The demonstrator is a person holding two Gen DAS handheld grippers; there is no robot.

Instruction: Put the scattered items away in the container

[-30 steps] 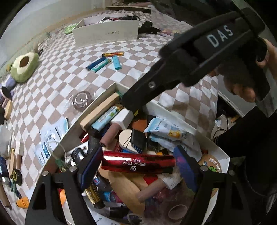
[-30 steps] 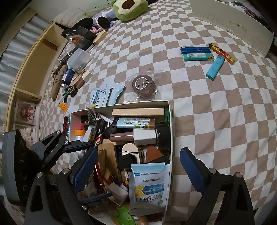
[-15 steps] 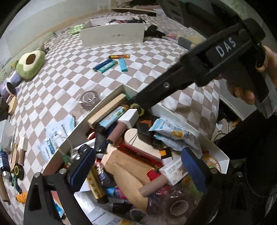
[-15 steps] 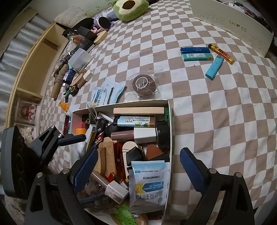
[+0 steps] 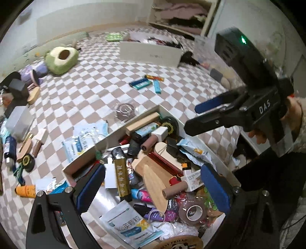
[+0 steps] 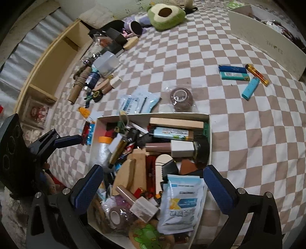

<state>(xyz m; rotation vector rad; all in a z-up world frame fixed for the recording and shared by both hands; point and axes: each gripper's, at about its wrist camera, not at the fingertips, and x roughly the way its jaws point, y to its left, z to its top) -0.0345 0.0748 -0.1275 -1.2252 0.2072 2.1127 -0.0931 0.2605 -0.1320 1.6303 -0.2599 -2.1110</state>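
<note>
A white box (image 5: 89, 153) (image 6: 210, 134) full of mixed small items sits on the checkered cover. My left gripper (image 5: 153, 188) is open and empty above its near end. My right gripper (image 6: 153, 188) is open and empty above the box too; it shows in the left wrist view (image 5: 206, 115) over the box's right side. The red case (image 5: 164, 162) lies in the box among the items. Loose on the cover: a bagged tape roll (image 6: 180, 96), mask packets (image 6: 136, 103), several lighters (image 6: 242, 75).
A second white box (image 6: 267, 46) stands at the far side. An avocado plush (image 6: 165, 13) lies far off. Bottles, tubes and a clear tub (image 6: 105, 64) crowd the cover's left edge beside a wooden shelf (image 6: 49, 63).
My left gripper let go of the red case, which now lies in the box, opened, and pulled up and back. My right gripper rose a little.
</note>
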